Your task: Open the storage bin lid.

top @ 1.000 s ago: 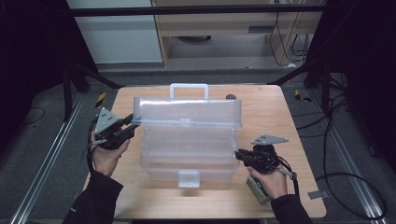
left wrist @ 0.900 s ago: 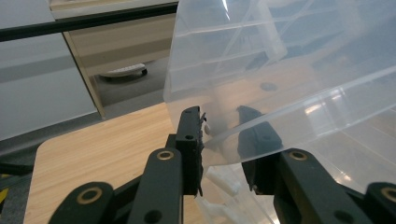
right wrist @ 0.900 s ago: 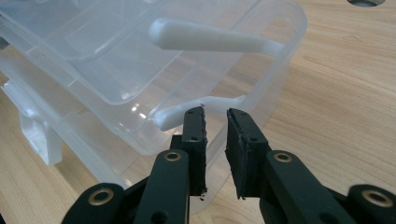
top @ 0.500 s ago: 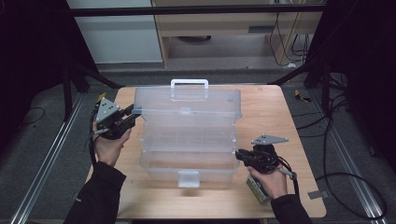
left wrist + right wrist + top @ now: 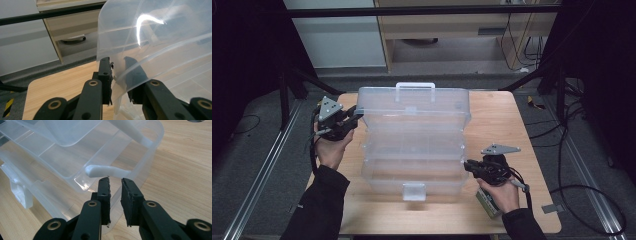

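Two tongs working a clear plastic box (image 5: 414, 150) on the tabletop (image 5: 507, 120), left tongs (image 5: 117, 68) closing on its raised lid (image 5: 150, 37), right tongs (image 5: 115, 185) pinching its bottom rim.

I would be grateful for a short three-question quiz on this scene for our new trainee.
1. True or false: the handle of the clear plastic organizer box lies on the far side from the person.
2. Which gripper has the edge of the raised lid between its jaws: A) the left gripper, B) the right gripper?
3. What surface does the box rest on?

Key: 1. True. 2. A. 3. The wooden table.
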A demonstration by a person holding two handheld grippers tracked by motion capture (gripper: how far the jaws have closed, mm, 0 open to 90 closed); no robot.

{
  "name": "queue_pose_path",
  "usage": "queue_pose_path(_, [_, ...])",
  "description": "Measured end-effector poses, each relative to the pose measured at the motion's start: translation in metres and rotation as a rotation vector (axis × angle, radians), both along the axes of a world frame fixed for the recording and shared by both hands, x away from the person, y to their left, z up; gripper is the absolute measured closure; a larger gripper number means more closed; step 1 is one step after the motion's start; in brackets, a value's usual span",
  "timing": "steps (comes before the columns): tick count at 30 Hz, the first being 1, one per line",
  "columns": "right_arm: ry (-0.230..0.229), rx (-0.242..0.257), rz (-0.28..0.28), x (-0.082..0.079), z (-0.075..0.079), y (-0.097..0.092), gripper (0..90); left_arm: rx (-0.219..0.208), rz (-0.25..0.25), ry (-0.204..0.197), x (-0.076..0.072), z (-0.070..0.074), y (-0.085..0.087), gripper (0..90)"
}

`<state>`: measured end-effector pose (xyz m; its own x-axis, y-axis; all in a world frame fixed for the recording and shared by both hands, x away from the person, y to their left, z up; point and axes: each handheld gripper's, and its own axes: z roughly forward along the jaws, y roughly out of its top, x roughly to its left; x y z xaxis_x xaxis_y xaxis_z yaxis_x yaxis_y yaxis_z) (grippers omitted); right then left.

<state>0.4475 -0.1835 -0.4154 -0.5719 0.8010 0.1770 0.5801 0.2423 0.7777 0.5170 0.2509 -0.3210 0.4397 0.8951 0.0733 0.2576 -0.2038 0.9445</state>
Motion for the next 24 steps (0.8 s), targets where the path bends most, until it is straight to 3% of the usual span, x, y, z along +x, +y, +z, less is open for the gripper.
queue_pose_path(24, [-0.006,-0.002,0.006,0.001,0.0,0.0,77.4,-0.021,0.04,0.005,0.03,0.009,-0.006,77.0])
